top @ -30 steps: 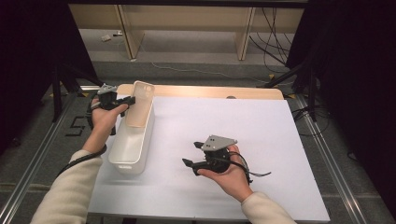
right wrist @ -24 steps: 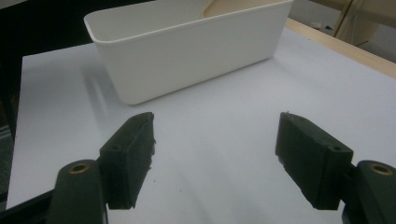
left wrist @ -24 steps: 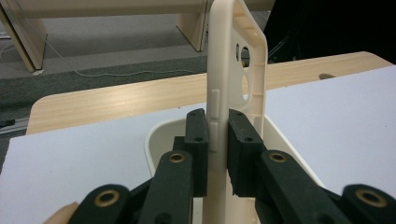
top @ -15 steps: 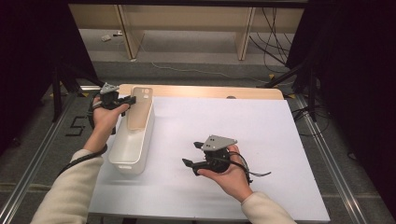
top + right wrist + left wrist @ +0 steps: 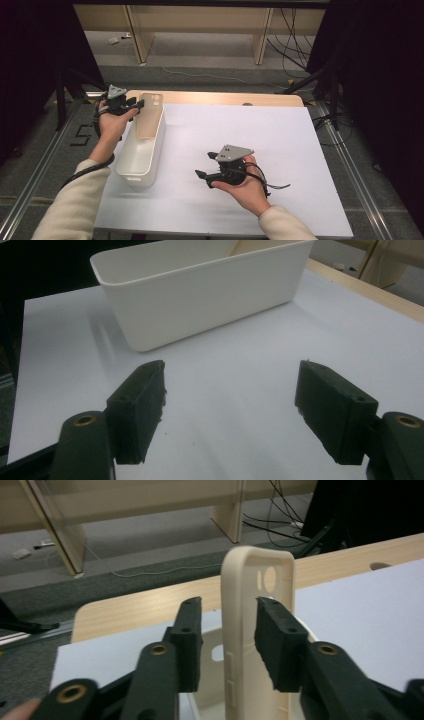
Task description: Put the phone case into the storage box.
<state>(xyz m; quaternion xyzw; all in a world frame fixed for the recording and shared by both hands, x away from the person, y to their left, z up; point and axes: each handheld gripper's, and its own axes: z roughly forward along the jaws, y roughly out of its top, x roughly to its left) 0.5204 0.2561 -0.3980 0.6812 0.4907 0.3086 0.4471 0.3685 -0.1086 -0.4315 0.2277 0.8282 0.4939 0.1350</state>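
The cream soft-plastic phone case [image 5: 257, 630] already leans inside the white oblong plastic bin [image 5: 141, 155], the left gripper [image 5: 227, 635] has just been opening its jaws off the case between them, the right gripper [image 5: 230, 405] waits wide and empty, and only withdrawal seems left.

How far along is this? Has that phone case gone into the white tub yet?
Nearly done. The beige phone case already stands on end inside the white tub, leaning at its far end. The left gripper has just been opening; its jaws flank the case, with a gap on one side at least. The right gripper waits open over the white mat. Left: draw the left gripper away.
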